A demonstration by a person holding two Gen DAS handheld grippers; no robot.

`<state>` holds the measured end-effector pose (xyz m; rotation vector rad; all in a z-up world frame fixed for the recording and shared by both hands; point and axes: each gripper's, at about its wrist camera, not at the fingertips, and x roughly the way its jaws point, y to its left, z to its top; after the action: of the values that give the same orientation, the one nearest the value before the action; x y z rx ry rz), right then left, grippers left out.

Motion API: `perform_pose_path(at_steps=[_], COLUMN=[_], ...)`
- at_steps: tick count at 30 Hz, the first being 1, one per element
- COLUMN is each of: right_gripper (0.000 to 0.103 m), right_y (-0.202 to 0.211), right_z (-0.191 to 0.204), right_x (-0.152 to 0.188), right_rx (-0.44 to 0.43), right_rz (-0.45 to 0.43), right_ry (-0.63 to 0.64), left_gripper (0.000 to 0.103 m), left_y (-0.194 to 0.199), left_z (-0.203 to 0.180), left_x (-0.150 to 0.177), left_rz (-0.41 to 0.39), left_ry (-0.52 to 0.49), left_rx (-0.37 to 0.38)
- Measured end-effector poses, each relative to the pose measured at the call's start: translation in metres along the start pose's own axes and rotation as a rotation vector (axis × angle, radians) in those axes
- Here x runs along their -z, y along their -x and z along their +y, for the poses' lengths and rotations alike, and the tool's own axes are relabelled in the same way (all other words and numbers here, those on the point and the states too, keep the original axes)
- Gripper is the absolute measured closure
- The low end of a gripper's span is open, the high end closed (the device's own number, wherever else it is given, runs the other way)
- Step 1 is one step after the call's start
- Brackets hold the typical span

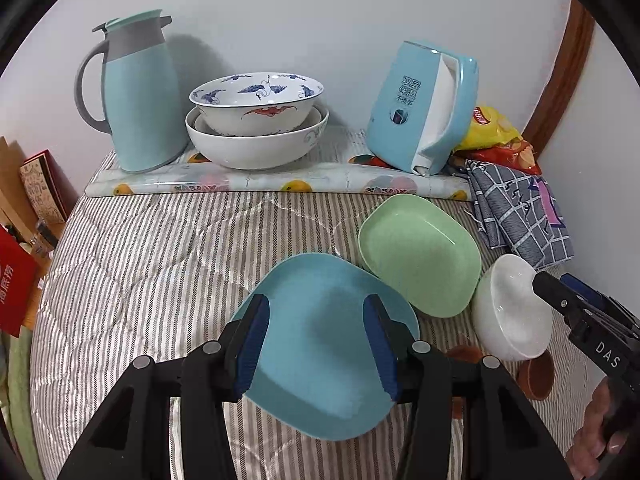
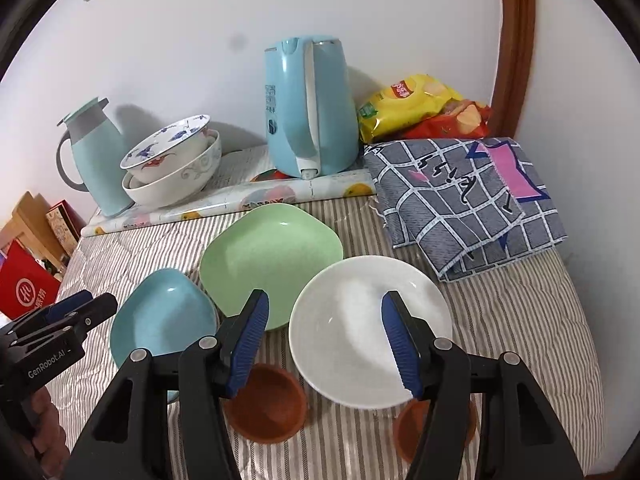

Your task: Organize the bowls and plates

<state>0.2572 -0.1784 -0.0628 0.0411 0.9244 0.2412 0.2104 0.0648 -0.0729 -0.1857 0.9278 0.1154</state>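
A blue plate (image 1: 320, 380) (image 2: 160, 324) lies on the striped bedcover, and my left gripper (image 1: 316, 302) (image 2: 92, 306) hovers open over it without touching. A green plate (image 1: 420, 256) (image 2: 268, 264) lies just beyond it. To the right, a white bowl (image 1: 508, 312) (image 2: 352, 344) rests tilted on two small brown bowls (image 2: 264, 408) (image 1: 536, 376). My right gripper (image 2: 325, 296) (image 1: 552, 280) stands open above the white bowl's left rim, with one finger over its inside and no pad pressing on it.
At the back, two large bowls (image 1: 256, 120) are nested on a rolled mat, between a teal thermos jug (image 1: 140, 100) and a blue kettle (image 1: 420, 108). A checked cloth (image 1: 516, 212) and snack bags (image 1: 492, 128) lie at the right. Boxes (image 1: 16, 280) stand off the left edge.
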Motion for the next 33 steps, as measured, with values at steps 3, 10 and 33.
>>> perform_pose_path(at_steps=[3,10,33], right_gripper=[0.045,0.047,0.052], right_y=[-0.006,-0.018,-0.086], right_z=[-0.001,-0.003,-0.008], right_x=[-0.007,-0.024,-0.059], right_rx=[-0.009,-0.017,-0.023], right_rz=[-0.002,-0.013,0.096], right_ry=[0.003,0.030,0.063], left_gripper=[0.056,0.056,0.056], left_y=[-0.004,-0.014,-0.082], left_z=[-0.004,-0.016,-0.031], left_x=[-0.006,-0.021,-0.059], left_rz=[-0.003,-0.017,0.070], left_ry=[-0.002,-0.014,-0.020], left_rx=[-0.003,-0.025,-0.004])
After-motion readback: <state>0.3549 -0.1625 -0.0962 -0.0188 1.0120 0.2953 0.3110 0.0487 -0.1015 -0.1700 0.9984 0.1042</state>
